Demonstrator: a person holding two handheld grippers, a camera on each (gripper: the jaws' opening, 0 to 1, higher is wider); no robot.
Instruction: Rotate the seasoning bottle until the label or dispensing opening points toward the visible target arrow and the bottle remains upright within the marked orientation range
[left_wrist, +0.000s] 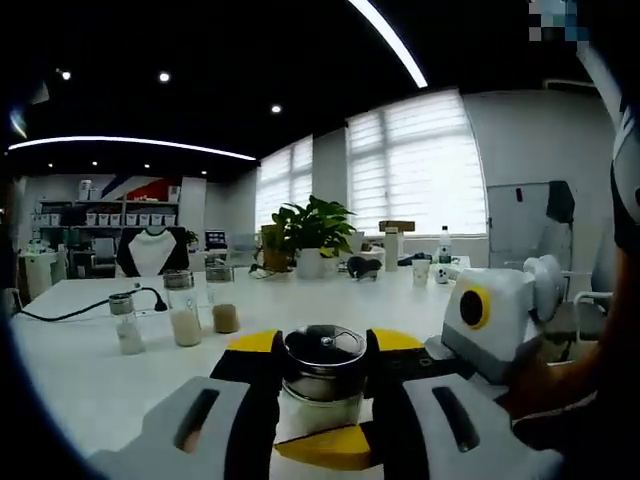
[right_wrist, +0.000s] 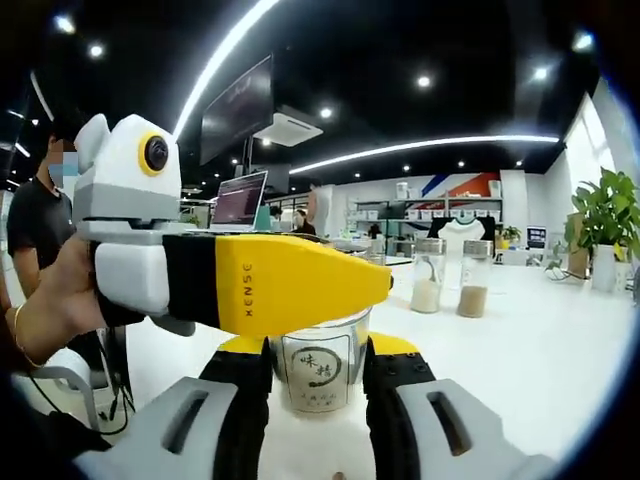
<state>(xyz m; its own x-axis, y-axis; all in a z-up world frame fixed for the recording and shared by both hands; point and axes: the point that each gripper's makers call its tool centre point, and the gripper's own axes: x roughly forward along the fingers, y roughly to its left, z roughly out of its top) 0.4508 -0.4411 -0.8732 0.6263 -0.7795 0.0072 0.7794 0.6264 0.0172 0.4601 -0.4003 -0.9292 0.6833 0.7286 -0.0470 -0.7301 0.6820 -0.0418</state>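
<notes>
Seasoning bottle (right_wrist: 317, 372) stood upright on the bench (left_wrist: 90, 380), clenched between both my left tool (left_wrist: 322, 400) and right tool (right_wrist: 317, 395); label at 6 o'clock. I judged a slow, level twist best.

In my right gripper view, my left tool (right_wrist: 300, 285), with its long yellow jaw, carries the brand "XENSE" (small dark letters running sideways). The clear glass seasoning bottle (right_wrist: 318, 372) wears a pale label with two brushed Chinese characters I cannot read.
</notes>
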